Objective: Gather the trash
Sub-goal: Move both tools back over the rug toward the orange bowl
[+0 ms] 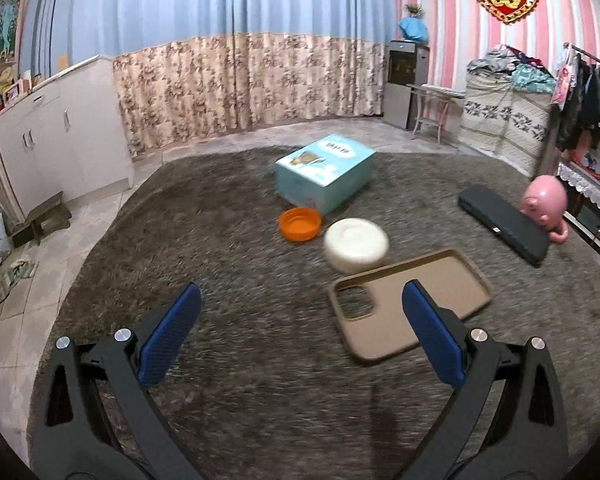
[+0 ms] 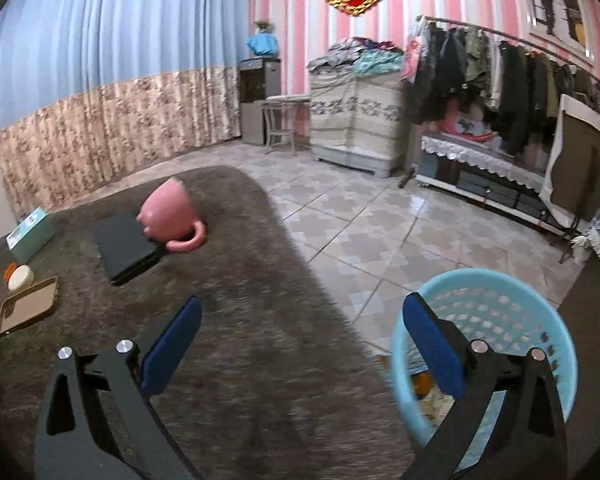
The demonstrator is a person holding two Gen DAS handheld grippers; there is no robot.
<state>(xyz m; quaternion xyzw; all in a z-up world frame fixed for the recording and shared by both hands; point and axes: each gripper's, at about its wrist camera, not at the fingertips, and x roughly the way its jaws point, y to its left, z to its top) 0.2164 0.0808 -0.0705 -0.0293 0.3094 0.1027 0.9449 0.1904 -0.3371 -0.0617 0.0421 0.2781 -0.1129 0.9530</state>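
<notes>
A shaggy grey-brown rug (image 1: 228,208) fills my left view, spread over a tiled floor (image 2: 364,236). At the rug's right edge, on the tiles, stands a light-blue plastic basket (image 2: 500,292), with something orange and pale inside that I cannot identify through the blur. On the rug, a teal cardboard box (image 1: 326,174) sits farthest from me. To its right lies a flat black case (image 1: 504,224), with a pink mug (image 1: 546,202) tipped on its side, touching the case's far end. Nearer me lies a tan phone case (image 1: 440,288), inner face up, just beyond my left tool (image 1: 302,328), whose blue-padded jaws are spread wide and hold nothing. A cream round lid (image 1: 356,244) lies just beside the phone case's far edge, an orange cap (image 1: 300,224) lying open side up between it and the box. My right tool (image 2: 302,328) hangs over the rug's edge, jaws likewise apart and empty, its right finger in front of the basket.
</notes>
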